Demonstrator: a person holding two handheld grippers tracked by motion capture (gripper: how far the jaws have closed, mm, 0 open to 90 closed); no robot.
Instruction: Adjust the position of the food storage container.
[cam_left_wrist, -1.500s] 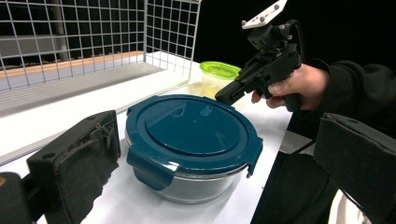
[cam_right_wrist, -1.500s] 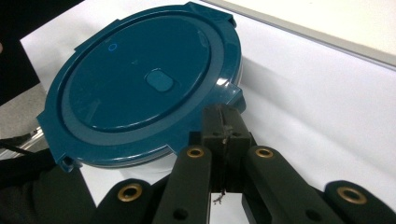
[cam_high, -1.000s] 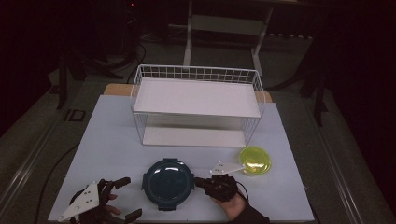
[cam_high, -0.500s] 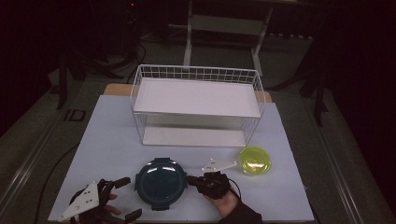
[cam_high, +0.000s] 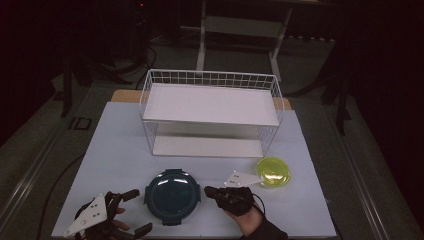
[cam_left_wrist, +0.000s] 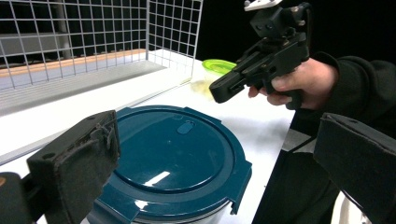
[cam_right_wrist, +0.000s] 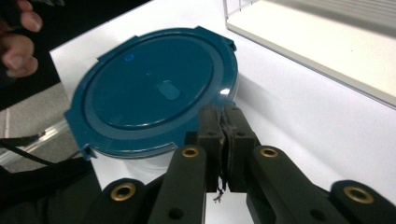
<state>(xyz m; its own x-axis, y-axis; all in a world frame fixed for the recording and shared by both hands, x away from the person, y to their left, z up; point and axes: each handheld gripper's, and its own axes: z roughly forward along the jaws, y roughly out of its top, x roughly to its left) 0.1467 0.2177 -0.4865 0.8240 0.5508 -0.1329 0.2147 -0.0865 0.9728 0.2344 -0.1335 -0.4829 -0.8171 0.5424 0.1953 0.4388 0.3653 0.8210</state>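
Round dark-teal plastic lidded container (cam_high: 171, 192): between both tongs on the white table (cam_high: 120, 160). Right gripper (cam_right_wrist: 224, 122) jaws pressed together, empty, just beside its rim; left gripper (cam_high: 136, 211) spread wide, empty, flanking the near side. Step, likely: approach. Next: spread the right jaws for the rim.

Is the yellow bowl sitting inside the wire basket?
No, the yellow bowl sits on the table, outside the wire basket.
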